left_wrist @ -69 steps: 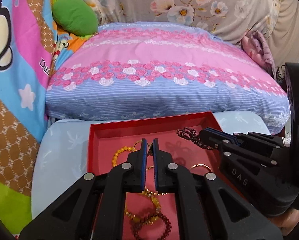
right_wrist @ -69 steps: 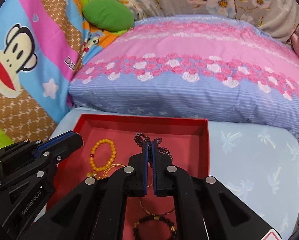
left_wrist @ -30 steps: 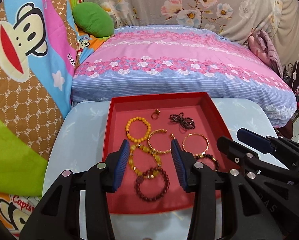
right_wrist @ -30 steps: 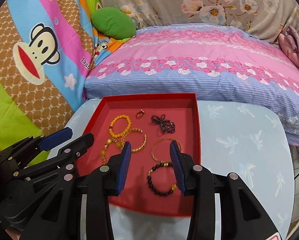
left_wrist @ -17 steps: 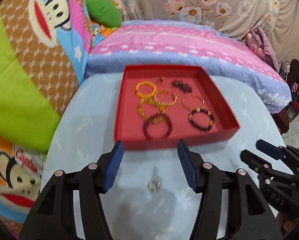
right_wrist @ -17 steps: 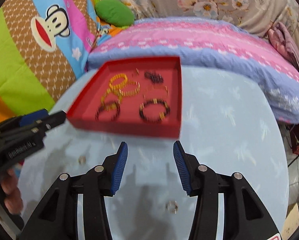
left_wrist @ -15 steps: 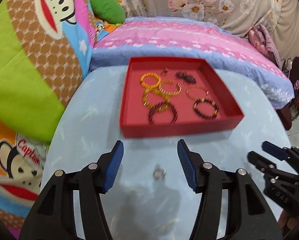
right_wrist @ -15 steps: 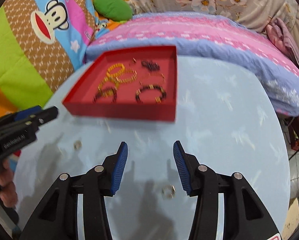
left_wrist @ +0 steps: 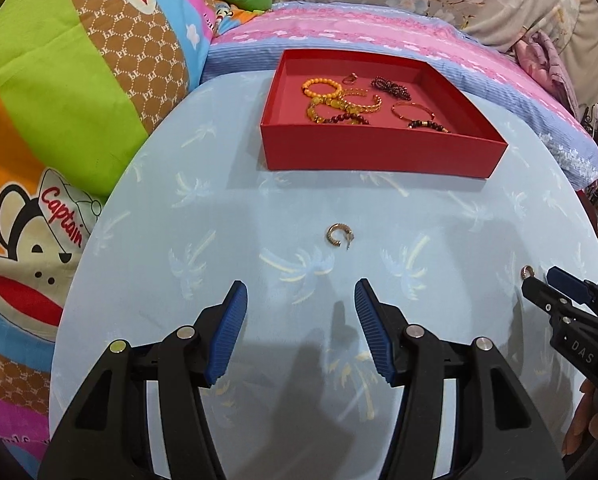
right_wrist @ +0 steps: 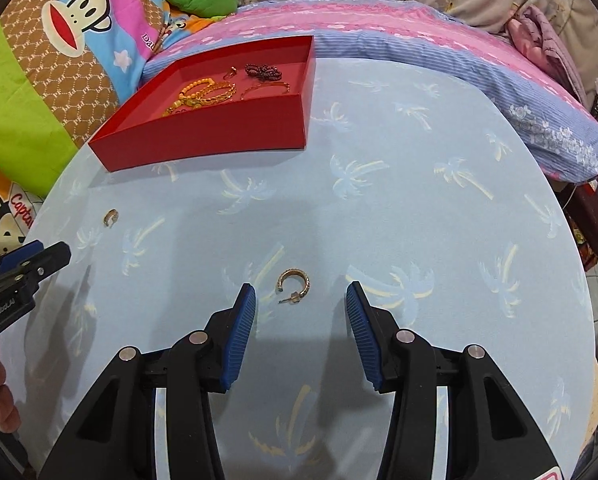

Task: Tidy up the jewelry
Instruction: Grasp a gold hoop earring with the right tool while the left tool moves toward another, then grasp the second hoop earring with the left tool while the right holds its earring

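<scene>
- Two gold hoop earrings lie loose on the pale blue palm-print table (left_wrist: 203, 216), both on the near side of the red tray (left_wrist: 379, 156), well apart from it and from each other.
- The left tool (left_wrist: 299, 300) hangs with its blue pads spread and nothing between them; the left-hand earring (left_wrist: 337, 235) sits between it and the tray's near wall, beyond the pad tips.
- The right tool (right_wrist: 300, 304) is likewise parted and empty, with the right-hand earring (right_wrist: 293, 283) lying flat just ahead of its tips, post pointing toward the left pad.
- Risk: each hoop is thin and flat on the cloth, so pads that close too high would likely skate over it, and pads that dig in could pinch the tablecloth and drag it, tray and all.
- Risk: a grip on the curved wire alone looks likely to let the hoop pivot or spring out sideways, away from the tray.
- Risk: the bracelets (left_wrist: 341, 102) and dark bead strand (left_wrist: 391, 87) already crowd the tray's far half, and a drop from height could bounce an earring back over the low wall.
- Whether the small gold piece (left_wrist: 350, 77) near the tray's far wall is a ring or a clasp is hard to tell at this size.
</scene>
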### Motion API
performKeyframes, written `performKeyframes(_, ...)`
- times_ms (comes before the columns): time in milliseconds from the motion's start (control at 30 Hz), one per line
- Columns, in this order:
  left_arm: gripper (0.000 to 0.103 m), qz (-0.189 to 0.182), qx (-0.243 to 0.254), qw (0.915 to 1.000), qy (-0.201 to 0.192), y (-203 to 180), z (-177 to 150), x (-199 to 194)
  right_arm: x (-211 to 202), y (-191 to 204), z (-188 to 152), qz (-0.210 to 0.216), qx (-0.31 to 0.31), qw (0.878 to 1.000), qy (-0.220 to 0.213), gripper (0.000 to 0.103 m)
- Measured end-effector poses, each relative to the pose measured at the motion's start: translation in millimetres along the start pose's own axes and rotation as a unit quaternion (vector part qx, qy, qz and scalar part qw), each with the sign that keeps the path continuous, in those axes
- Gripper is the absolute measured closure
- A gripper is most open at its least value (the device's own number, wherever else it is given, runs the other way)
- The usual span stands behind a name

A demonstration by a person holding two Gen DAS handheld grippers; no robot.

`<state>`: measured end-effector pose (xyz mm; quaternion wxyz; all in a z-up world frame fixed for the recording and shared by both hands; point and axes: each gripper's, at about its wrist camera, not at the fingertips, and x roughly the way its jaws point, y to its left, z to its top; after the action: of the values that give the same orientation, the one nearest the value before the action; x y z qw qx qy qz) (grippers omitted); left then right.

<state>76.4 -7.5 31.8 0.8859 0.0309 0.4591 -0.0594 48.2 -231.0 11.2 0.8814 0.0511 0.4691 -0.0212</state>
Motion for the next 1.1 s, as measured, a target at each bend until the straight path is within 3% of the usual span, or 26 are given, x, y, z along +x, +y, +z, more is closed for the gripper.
performKeyframes(133,0.05,0.001,-0.01,0.9999,0.01,3.4,-3.9,4.3,4.3,3.0,-1.2,-0.005,-0.003,1.0,-0.002,0.059)
performKeyframes(367,0.05,-0.001,-0.024,0.9995,0.019,8.1,-0.3,11.9,7.6,3.6,3.4,-0.007,0.001,1.0,-0.005,0.087)
performKeyframes(800,0.05,-0.025,-0.019,0.9992,0.024,-10.0,25.1,37.7,4.0,10.6,10.5,0.03,0.015,0.999,0.001,0.087)
performKeyframes(1100,0.07,-0.018,-0.012,0.9993,0.031,-15.9,33.3,53.0,6.3,12.4,13.0,0.036,0.013,0.999,0.005,0.087)
